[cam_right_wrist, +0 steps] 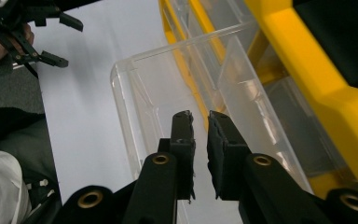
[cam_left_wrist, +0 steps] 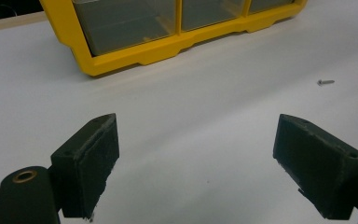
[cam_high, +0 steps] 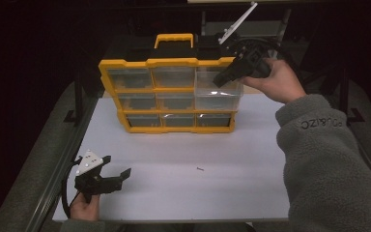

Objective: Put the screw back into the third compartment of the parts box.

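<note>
Table (cam_high: 183,193): white top; the organizer stands on its far half, in front of you.
Organizer (cam_high: 125,65): yellow frame with a black top and a yellow handle (cam_high: 174,38), three rows of three clear drawers. In the left gripper view its bottom left corner (cam_left_wrist: 91,65) sits beyond your jaws.
Drawer (cam_high: 220,94): the top right one of the organizer, pulled well out toward you and hanging in front of the middle right drawer. In the right gripper view its clear front wall (cam_right_wrist: 126,107) and open inside lie under your jaws, the yellow frame (cam_right_wrist: 326,88) to the right.
Right gripper (cam_high: 220,79): your right hand (cam_high: 278,79) holds it at the organizer's top right corner, pointing down and left into the pulled drawer. In the right gripper view (cam_right_wrist: 199,122) the jaws are parted by a narrow gap, pads touching nothing, over the drawer's inside; nothing lies between them.
Left gripper (cam_high: 117,166): your left hand (cam_high: 84,205) holds it low on the table, well in front of the organizer's left end. Its jaws are spread wide and released in the left gripper view (cam_left_wrist: 196,149), only bare table between them.
Screw (cam_high: 200,168): small, lying loose on the table, well in front of the organizer's middle; in the left gripper view (cam_left_wrist: 325,82) it is beyond the right jaw.
</note>
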A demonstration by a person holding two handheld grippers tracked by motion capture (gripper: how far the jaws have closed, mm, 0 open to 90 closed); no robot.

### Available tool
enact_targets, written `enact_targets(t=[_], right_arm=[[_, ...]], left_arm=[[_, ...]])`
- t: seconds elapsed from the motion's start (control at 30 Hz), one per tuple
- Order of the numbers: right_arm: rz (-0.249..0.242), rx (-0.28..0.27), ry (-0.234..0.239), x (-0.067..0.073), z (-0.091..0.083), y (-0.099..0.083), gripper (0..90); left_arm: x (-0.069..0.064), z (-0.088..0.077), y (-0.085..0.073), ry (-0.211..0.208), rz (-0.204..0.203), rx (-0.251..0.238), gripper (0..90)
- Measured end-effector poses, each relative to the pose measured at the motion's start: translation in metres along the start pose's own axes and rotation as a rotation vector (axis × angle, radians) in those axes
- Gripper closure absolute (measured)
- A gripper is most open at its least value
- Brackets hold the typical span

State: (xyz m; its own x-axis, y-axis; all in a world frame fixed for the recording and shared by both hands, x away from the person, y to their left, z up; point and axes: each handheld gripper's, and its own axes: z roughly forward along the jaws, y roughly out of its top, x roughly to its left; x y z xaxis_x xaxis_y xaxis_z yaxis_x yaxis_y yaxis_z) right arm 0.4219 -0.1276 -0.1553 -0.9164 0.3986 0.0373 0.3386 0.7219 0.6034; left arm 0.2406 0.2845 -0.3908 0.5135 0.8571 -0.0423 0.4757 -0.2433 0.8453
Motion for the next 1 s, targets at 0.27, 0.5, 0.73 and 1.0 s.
enact_targets(t=[0.27, 0.5, 0.73, 1.0], right_arm=[[0.020, -0.059, -0.037, 0.002, -0.038, -0.021, 74.2], [0.057, -0.086, -0.071, 0.006, -0.060, -0.051, 69.7], [0.085, -0.104, -0.074, 0.012, -0.059, -0.087, 61.7], [0.110, -0.108, -0.071, 0.021, -0.039, -0.125, 54.6]], left_arm=[[0.000, -0.001, 0.000, 0.001, 0.004, 0.007, 13.7], [-0.001, 0.000, 0.000, 0.001, 0.011, 0.005, 13.6], [-0.001, 0.001, 0.000, 0.004, 0.016, -0.003, 13.7], [-0.002, 0.001, 0.000, 0.006, 0.015, -0.001, 13.6]])
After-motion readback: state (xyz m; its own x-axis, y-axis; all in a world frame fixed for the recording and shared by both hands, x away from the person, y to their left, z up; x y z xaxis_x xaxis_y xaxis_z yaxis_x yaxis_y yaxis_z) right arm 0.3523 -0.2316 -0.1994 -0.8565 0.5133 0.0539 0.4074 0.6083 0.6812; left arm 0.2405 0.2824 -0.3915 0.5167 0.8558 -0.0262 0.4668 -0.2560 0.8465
